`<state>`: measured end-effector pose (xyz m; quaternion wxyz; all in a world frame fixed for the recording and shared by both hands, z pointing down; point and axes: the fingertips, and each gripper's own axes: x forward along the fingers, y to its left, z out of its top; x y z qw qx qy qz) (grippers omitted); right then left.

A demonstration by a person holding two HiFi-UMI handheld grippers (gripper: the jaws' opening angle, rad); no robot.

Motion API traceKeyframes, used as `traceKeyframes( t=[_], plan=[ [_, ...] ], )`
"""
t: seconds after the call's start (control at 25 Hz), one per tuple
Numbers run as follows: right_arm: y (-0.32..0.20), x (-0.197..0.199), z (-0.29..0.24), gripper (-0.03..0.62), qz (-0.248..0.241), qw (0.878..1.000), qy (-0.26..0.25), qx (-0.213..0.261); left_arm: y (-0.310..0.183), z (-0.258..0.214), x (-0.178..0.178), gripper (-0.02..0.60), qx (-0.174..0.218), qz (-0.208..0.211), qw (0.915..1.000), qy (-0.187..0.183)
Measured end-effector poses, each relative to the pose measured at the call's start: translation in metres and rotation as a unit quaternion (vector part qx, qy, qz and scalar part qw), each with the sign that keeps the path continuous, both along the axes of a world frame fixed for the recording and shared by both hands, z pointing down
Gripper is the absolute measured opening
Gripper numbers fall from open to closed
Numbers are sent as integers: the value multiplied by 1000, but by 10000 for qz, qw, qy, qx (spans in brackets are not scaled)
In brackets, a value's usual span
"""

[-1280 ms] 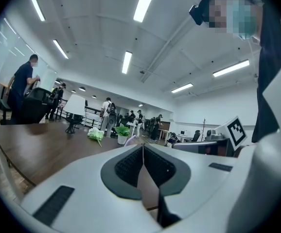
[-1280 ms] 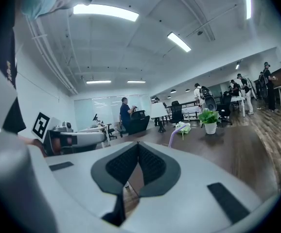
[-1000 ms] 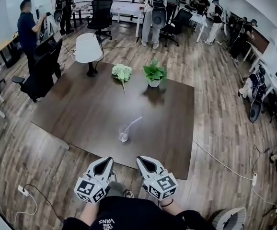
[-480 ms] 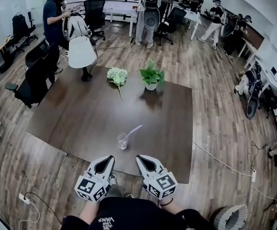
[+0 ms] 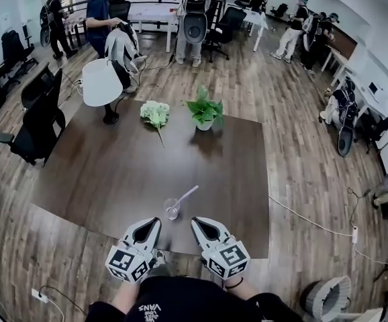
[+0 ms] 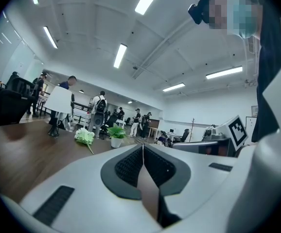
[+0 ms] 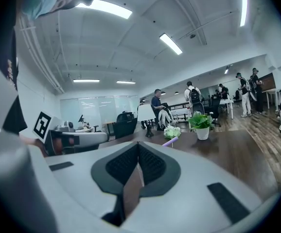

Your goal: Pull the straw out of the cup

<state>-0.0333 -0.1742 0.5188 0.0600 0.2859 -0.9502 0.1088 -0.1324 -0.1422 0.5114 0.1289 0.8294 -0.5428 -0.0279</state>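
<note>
Dark-brown rectangular wooden table [image 5: 113, 173] fills most of the head view, and we're standing at its near edge. A white shell-backed chair [image 5: 102, 82] sits at the far left corner, out of our working zone. The left gripper [image 5: 151, 225] and right gripper [image 5: 198, 225] are held low, side by side, just short of the table edge and pointing roughly level across it. We read that as a ready stance that puts the cup between their lines of approach. In the gripper views both claws are clenched, pads meeting with nothing between them, which makes sense as nothing is within reach to grab yet. The green leafy plant in a white pot [image 5: 205, 111] and the white flower bunch [image 5: 155, 114] lie side by side on the far half, well apart from the target, so they're no collision concern. The small clear plastic cup [image 5: 172, 210] stands upright near the near edge, just ahead of the grippers and slightly closer to the left one. The pale lilac straw [image 5: 186, 194] is in the cup, leaning up and to the right over the rim. That lean leaves its top end free on the right gripper's side, so we'd judge right pulls and left steadies the cup. Both claws must open first, and the light cup may tip or slide if only the straw is tugged.
</note>
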Motion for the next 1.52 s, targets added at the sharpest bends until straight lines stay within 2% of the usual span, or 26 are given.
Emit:
traceKeyframes(
  t=[0.48, 0.96, 1.24, 1.52],
  plan=[
    [-30, -6, 3, 18, 766, 9970, 40, -46, -47, 3, -6, 18, -8, 824, 9966, 17],
    [-52, -13, 4, 17, 1456, 9893, 0, -80, -80, 9, -11, 18, -127, 1624, 9866, -87],
    [-58, -7, 6, 18, 1436, 9895, 93, -104, -92, 13, -4, 18, -189, 1722, 9849, -46],
    [-72, -7, 5, 17, 1275, 9916, 163, -105, -100, 23, 2, 18, -271, 1794, 9832, -172]
  ],
)
